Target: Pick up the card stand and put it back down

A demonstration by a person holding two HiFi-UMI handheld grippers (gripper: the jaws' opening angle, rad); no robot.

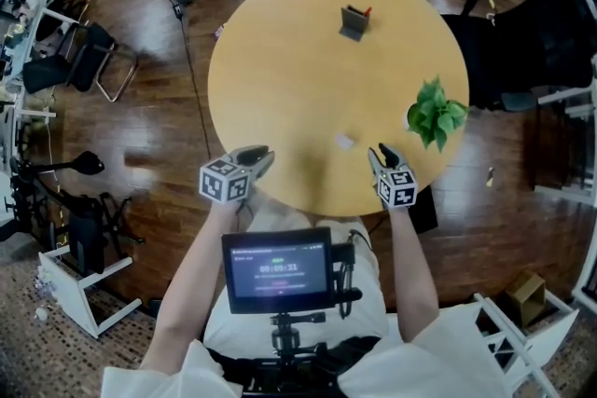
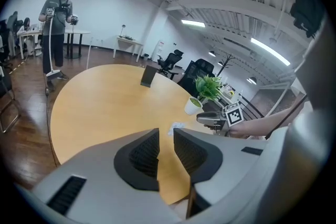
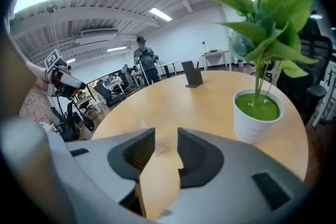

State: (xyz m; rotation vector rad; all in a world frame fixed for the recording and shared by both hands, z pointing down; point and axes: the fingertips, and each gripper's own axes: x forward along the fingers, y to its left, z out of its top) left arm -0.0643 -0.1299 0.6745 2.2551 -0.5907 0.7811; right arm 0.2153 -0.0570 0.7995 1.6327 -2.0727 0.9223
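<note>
The dark card stand (image 1: 354,21) stands upright on the far side of the round wooden table (image 1: 280,61), with a bit of red at its top. It also shows small in the left gripper view (image 2: 148,75) and the right gripper view (image 3: 192,74). My left gripper (image 1: 257,156) hovers at the table's near edge, open, with nothing between its jaws (image 2: 166,147). At the same near edge, to the right, is my right gripper (image 1: 381,154), open and empty (image 3: 166,149). Both are far from the stand.
A potted green plant (image 1: 435,114) in a white pot (image 3: 255,113) stands at the table's right edge, close to my right gripper. A small white scrap (image 1: 345,142) lies between the grippers. A person (image 2: 58,10) stands beyond the table. Chairs (image 1: 89,61) ring the table.
</note>
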